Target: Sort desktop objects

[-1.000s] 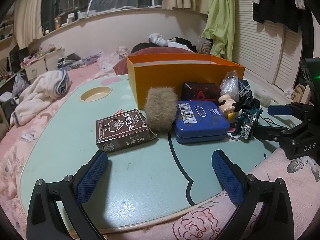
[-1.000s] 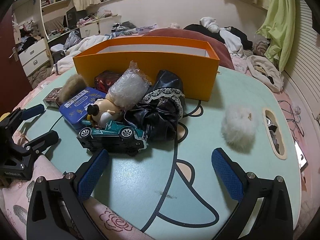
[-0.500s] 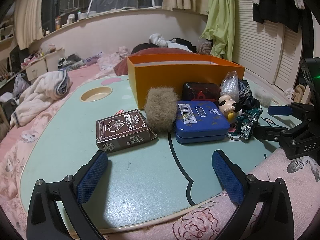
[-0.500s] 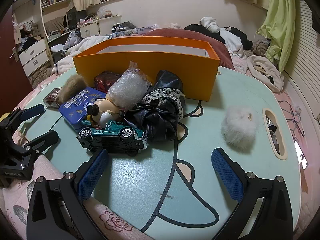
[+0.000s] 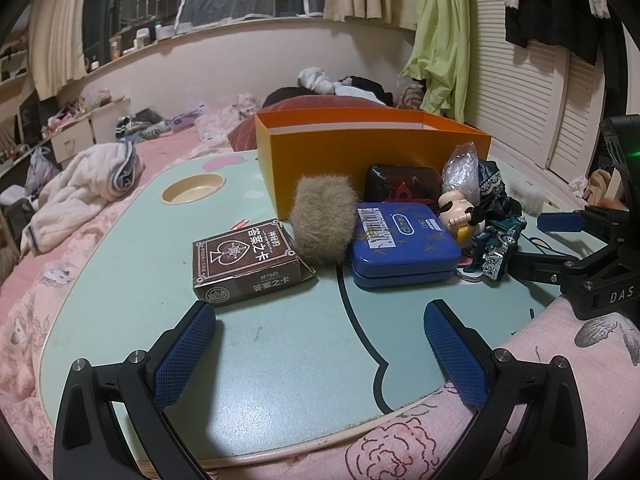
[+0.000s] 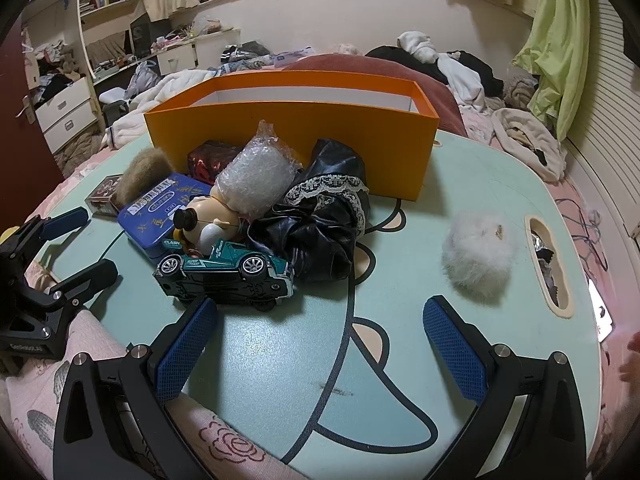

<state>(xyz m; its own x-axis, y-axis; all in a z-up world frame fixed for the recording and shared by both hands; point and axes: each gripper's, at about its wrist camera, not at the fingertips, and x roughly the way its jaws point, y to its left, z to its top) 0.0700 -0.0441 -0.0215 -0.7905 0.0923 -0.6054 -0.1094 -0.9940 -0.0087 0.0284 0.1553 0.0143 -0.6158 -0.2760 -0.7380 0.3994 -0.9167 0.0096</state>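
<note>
An orange box (image 5: 360, 160) (image 6: 288, 136) stands open at the back of the mint table (image 5: 280, 360). In front of it lie a brown card box (image 5: 244, 264), a tan fur ball (image 5: 324, 220), a blue tin (image 5: 400, 240) (image 6: 160, 208), a dark red tin (image 5: 400, 188), a cartoon figure (image 6: 212, 224), a bubble-wrap bundle (image 6: 256, 176), a green toy car (image 6: 228, 276), black lace cloth (image 6: 320, 224) and a white fur ball (image 6: 476, 256). My left gripper (image 5: 320, 356) is open and empty near the front edge. My right gripper (image 6: 320, 352) is open and empty, just in front of the car.
The table sits on a pink bedspread (image 5: 60, 260). It has a round cup hole (image 5: 192, 194) at the left and a slot (image 6: 548, 264) at the right. Clothes and bedding lie beyond the box.
Both grippers have stayed open and almost still. The right gripper has crept slightly closer to the toy car.
</note>
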